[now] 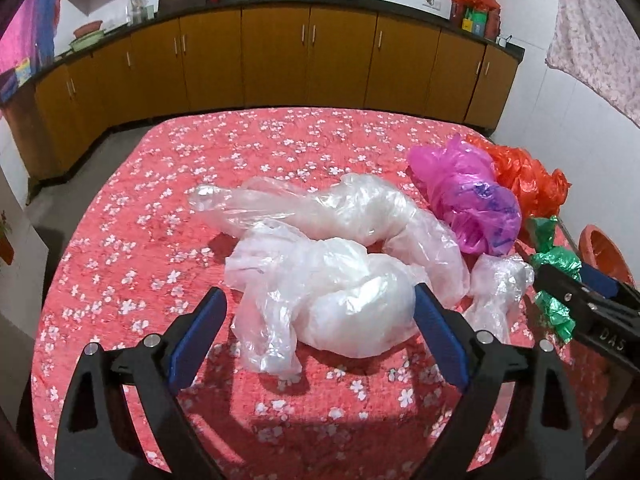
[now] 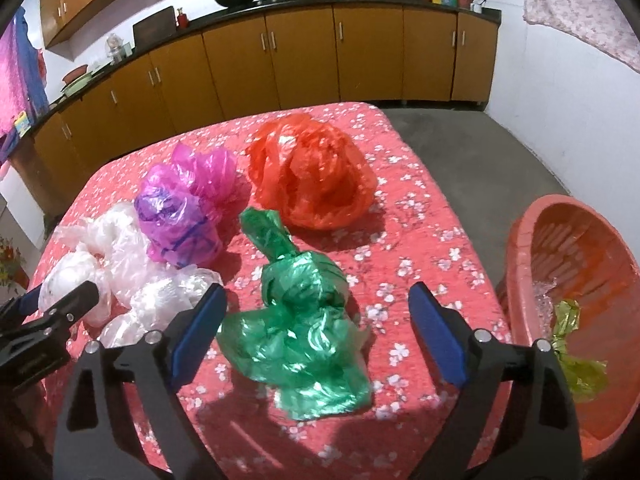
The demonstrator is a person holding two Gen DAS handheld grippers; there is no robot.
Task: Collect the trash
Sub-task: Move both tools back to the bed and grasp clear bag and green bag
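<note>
Left gripper (image 1: 320,320) fingers stand wide around a clear bag (image 1: 336,300) on the worktop (image 1: 120,220). Right gripper (image 2: 316,320) fingers, also wide, flank a green bag (image 2: 304,320) (neither pinched); the basket (image 2: 516,240) sits beside the worktop.

White tiled walls (image 1: 532,52), orange-brown cabinets (image 1: 276,56), black countertop (image 1: 280,0), grey floor (image 2: 480,136)

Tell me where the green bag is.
In the right wrist view the green bag lies on the tablecloth between the right gripper fingers, below the orange bag.
</note>
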